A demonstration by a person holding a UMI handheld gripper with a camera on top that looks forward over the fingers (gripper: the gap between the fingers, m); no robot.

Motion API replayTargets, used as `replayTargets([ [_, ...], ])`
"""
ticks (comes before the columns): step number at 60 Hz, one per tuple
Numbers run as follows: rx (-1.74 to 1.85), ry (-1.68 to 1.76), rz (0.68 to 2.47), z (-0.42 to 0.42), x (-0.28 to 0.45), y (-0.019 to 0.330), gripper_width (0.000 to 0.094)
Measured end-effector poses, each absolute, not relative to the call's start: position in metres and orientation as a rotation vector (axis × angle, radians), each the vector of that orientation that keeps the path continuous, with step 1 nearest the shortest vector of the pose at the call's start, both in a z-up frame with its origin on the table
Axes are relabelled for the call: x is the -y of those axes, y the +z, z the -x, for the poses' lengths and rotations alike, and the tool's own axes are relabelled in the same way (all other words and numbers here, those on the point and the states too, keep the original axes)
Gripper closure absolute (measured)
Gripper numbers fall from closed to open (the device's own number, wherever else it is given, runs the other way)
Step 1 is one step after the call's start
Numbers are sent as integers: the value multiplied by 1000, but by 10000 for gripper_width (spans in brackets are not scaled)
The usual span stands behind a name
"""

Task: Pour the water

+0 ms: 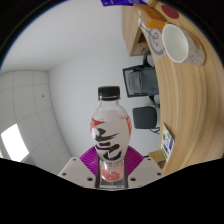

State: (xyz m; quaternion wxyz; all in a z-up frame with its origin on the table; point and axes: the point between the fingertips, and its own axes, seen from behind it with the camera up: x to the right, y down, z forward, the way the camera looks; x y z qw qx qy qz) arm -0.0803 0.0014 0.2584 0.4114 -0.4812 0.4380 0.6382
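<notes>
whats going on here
A handheld claw is gripping a clear bottle with a white cap, both fingers pressing on its lower part. The bottle is lifted and upright in the view, which looks tilted. Beyond it, a wooden table holds a white cup. No water is pouring yet.

Legible markings: none readable.
Clear bottle [110, 135]: its label carries large black brush-stroke characters with red accents (too small and curved around the bottle to read as words). Coloured packets [158, 12] on the wooden table [185, 95]: printed, but no lettering can be made out.
</notes>
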Motion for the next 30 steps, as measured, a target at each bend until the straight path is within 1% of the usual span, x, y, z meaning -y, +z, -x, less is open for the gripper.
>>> replayTargets([
  [6, -1241, 1707, 1104, 46, -10, 237, 626],
  [12, -1355, 1752, 1036, 16, -10, 213, 625],
  [13, -1371, 1758, 1024, 14, -20, 208, 625],
  [17, -1411, 1798, 968, 0, -18, 202, 625],
  [30, -1461, 1831, 969, -12, -23, 186, 626],
])
